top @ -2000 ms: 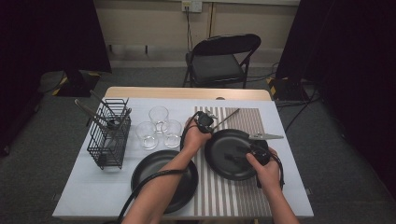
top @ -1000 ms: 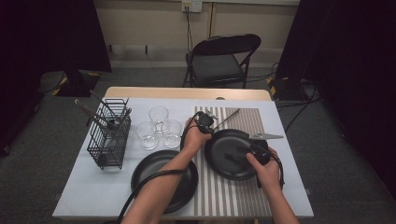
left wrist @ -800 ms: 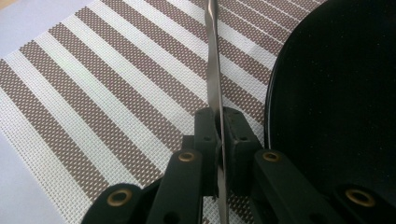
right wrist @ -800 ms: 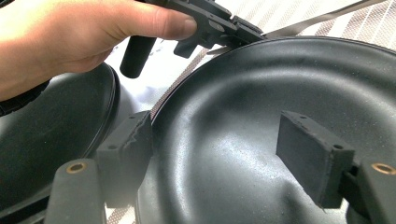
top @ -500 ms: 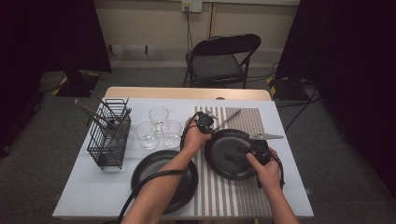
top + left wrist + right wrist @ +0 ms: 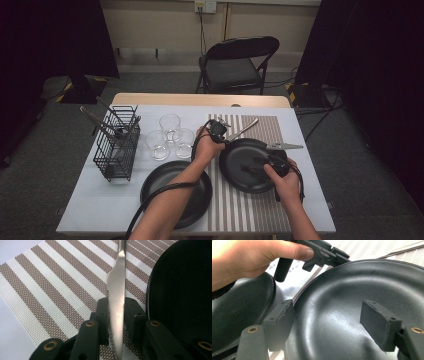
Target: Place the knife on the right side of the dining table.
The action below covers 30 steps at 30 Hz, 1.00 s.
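1. I see my left gripper [image 6: 218,128] at the far left edge of the striped placemat [image 6: 250,200]. Its jaws are pressed on the blade of a table knife [image 6: 116,290], so they are pinching it.
2. The knife lies flat on the placemat, just beside the rim of the black plate [image 6: 250,165], and its handle points away toward the far side of the worktop [image 6: 90,200].
3. My right gripper [image 6: 274,165] hovers over the near right part of this plate. Its jaws are spread wide, one on each side of the rim [image 6: 294,300], and they hold nothing.
4. I judge that the step in hand is placing the cutlery beside the plate.
5. The next move, I think, asks me to lift or slide the knife carefully, without knocking the plate or the three glasses [image 6: 170,136] near my left hand [image 6: 207,150].
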Each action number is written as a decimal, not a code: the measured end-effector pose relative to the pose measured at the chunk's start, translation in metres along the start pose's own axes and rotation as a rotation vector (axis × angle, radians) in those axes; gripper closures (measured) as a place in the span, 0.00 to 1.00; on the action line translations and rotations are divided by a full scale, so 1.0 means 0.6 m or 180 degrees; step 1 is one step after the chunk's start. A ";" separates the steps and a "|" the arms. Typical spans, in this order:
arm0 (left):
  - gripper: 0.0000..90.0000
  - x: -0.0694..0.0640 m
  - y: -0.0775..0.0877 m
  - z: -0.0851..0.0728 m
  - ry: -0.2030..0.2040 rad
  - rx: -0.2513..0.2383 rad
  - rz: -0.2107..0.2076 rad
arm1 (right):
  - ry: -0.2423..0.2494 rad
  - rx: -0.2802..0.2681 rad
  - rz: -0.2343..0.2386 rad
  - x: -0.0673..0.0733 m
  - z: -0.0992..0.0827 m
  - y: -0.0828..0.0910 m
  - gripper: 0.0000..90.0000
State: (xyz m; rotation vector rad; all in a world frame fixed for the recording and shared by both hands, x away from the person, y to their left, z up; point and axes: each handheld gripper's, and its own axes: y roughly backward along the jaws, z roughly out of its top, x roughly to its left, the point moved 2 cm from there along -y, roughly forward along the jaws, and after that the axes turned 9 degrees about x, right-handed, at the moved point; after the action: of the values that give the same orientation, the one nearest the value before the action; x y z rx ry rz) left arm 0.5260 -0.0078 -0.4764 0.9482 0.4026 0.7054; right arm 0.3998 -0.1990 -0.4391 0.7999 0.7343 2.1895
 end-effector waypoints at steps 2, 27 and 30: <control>0.82 0.001 0.002 -0.001 0.0001 0.0013 -0.0006 | -0.0006 -0.0008 -0.0002 0.000 0.000 0.001 0.29; 0.84 0.006 0.005 -0.002 0.0069 0.0087 -0.0058 | 0.0000 0.0007 0.0008 0.002 0.001 -0.001 0.29; 0.84 0.006 0.002 0.001 0.0049 0.0063 -0.0057 | -0.0003 -0.0004 0.0028 0.003 0.001 -0.001 0.29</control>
State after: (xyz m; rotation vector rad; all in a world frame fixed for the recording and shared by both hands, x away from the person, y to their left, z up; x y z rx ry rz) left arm 0.5284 -0.0050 -0.4750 0.9573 0.4318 0.6940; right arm 0.3996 -0.1973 -0.4383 0.8048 0.7301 2.1971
